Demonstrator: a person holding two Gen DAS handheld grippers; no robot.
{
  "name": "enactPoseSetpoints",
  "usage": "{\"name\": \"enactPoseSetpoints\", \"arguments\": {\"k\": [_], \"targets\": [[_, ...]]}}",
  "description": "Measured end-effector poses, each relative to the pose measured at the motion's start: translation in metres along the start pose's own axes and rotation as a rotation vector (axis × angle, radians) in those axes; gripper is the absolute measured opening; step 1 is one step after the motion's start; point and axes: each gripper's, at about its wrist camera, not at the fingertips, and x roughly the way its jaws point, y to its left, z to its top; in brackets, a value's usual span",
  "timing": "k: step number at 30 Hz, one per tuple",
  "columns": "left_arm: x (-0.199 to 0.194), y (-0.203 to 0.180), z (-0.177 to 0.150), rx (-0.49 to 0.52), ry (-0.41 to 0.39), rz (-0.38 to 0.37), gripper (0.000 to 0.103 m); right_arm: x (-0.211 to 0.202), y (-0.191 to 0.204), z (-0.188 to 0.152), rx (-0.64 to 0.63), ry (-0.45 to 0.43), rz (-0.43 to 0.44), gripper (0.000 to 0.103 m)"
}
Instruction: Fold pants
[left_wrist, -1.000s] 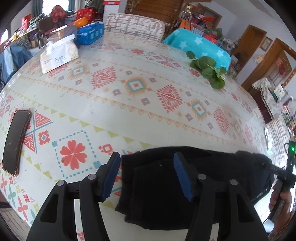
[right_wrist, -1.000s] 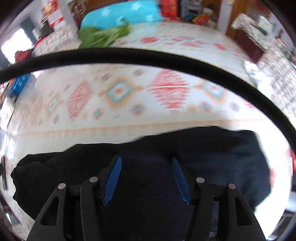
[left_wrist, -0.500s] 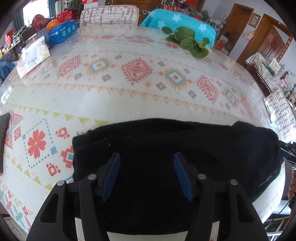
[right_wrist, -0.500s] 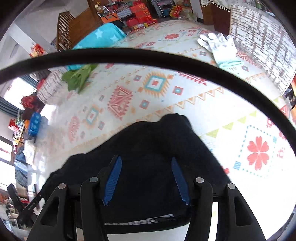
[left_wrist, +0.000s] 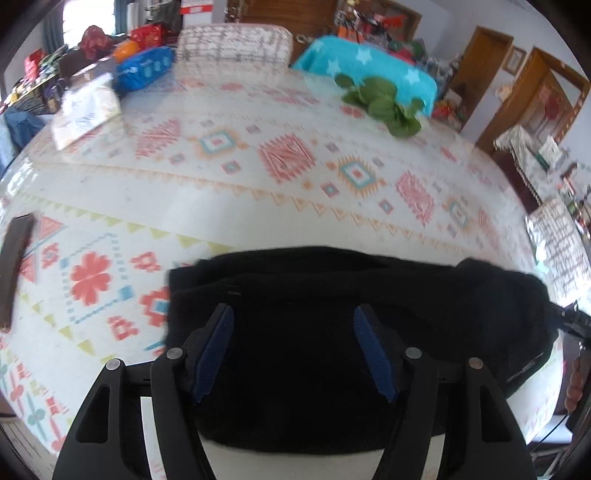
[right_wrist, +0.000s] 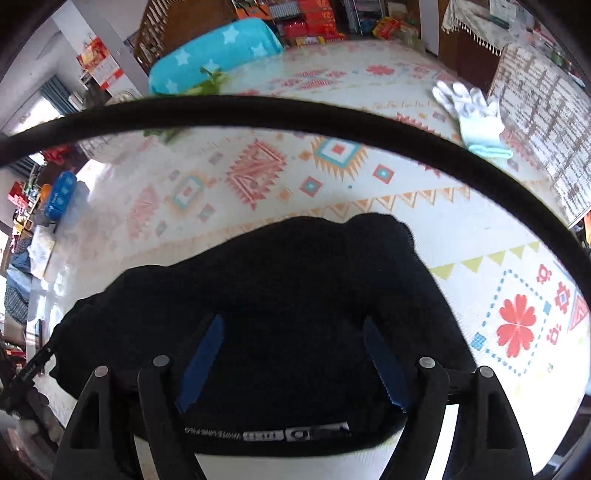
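Left wrist view first: the left gripper hangs over the black pants, its blue-padded fingers spread apart with only dark cloth showing in the gap between them. Its jaws have just been opening wider, and the pads do not pinch any fabric that I can make out, so nothing is held. The pants lie folded into a thick, wide bundle at the near edge of the table, on the patterned cloth with its red flower and diamond motifs. A stacked edge of layers shows at the bundle's left end. Off to the left a dark phone lies flat on the cloth, well apart from the pants, and a sprig of green leaves sits at the far side.

From the right wrist view, the right gripper stands wider still, its jaws having just swung further open. The pants fill the space below and between its fingers, with a white-lettered waistband label at the near edge, but the pads look clear of the cloth. A white glove lies far across the table, and a black cable arcs across the view.
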Motion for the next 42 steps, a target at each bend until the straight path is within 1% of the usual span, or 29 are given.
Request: {"name": "enactPoseSetpoints", "arguments": {"k": [2, 5, 7, 9, 11, 14, 19, 21, 23, 24, 26, 30, 32, 34, 35, 38, 40, 41, 42], "targets": [[-0.019, 0.016, -0.003, -0.042, -0.024, 0.035, 0.067, -0.015, 0.003, -0.004, -0.021, -0.021, 0.007, 0.083], [-0.035, 0.044, -0.015, -0.13, -0.026, 0.071, 0.067, -0.026, 0.017, -0.008, -0.076, -0.022, 0.036, 0.083], [-0.042, 0.058, -0.027, -0.186, -0.024, 0.073, 0.067, -0.03, 0.035, -0.008, -0.139, -0.013, 0.07, 0.083], [-0.044, 0.064, -0.036, -0.211, -0.019, 0.08, 0.067, -0.025, 0.06, -0.005, -0.217, 0.011, 0.111, 0.083], [-0.043, 0.067, -0.046, -0.219, -0.011, 0.077, 0.067, -0.017, 0.091, -0.006, -0.311, 0.041, 0.158, 0.083], [-0.034, 0.07, -0.055, -0.227, 0.007, 0.049, 0.067, 0.007, 0.155, -0.005, -0.472, 0.122, 0.221, 0.083], [-0.017, 0.073, -0.053, -0.239, 0.004, -0.021, 0.067, 0.044, 0.278, -0.012, -0.748, 0.203, 0.295, 0.083], [-0.013, 0.073, -0.051, -0.228, -0.003, -0.036, 0.067, 0.06, 0.321, -0.015, -0.821, 0.25, 0.322, 0.083], [-0.008, 0.073, -0.048, -0.213, -0.011, -0.045, 0.067, 0.078, 0.354, -0.015, -0.874, 0.309, 0.358, 0.083], [-0.006, 0.073, -0.047, -0.208, -0.013, -0.05, 0.067, 0.09, 0.371, -0.016, -0.903, 0.348, 0.364, 0.083], [-0.002, 0.075, -0.044, -0.207, -0.014, -0.066, 0.067, 0.112, 0.394, -0.016, -0.936, 0.391, 0.353, 0.083], [0.007, 0.084, -0.041, -0.222, -0.004, -0.111, 0.067, 0.143, 0.42, -0.01, -0.911, 0.466, 0.35, 0.083], [0.009, 0.088, -0.041, -0.235, -0.001, -0.132, 0.067, 0.155, 0.428, -0.012, -0.91, 0.505, 0.355, 0.083], [0.009, 0.091, -0.041, -0.245, -0.009, -0.148, 0.067, 0.163, 0.434, -0.017, -0.93, 0.535, 0.36, 0.084], [0.009, 0.093, -0.041, -0.252, -0.012, -0.159, 0.067, 0.162, 0.437, -0.021, -0.955, 0.536, 0.367, 0.083], [0.011, 0.095, -0.039, -0.283, -0.016, -0.183, 0.067, 0.163, 0.454, -0.031, -1.016, 0.587, 0.392, 0.083], [0.013, 0.094, -0.038, -0.297, -0.016, -0.192, 0.067, 0.162, 0.46, -0.039, -1.08, 0.615, 0.395, 0.079], [0.014, 0.092, -0.038, -0.297, -0.021, -0.185, 0.067, 0.159, 0.462, -0.046, -1.134, 0.619, 0.382, 0.076], [0.014, 0.091, -0.037, -0.292, -0.024, -0.18, 0.066, 0.157, 0.465, -0.053, -1.176, 0.617, 0.367, 0.069]]}}
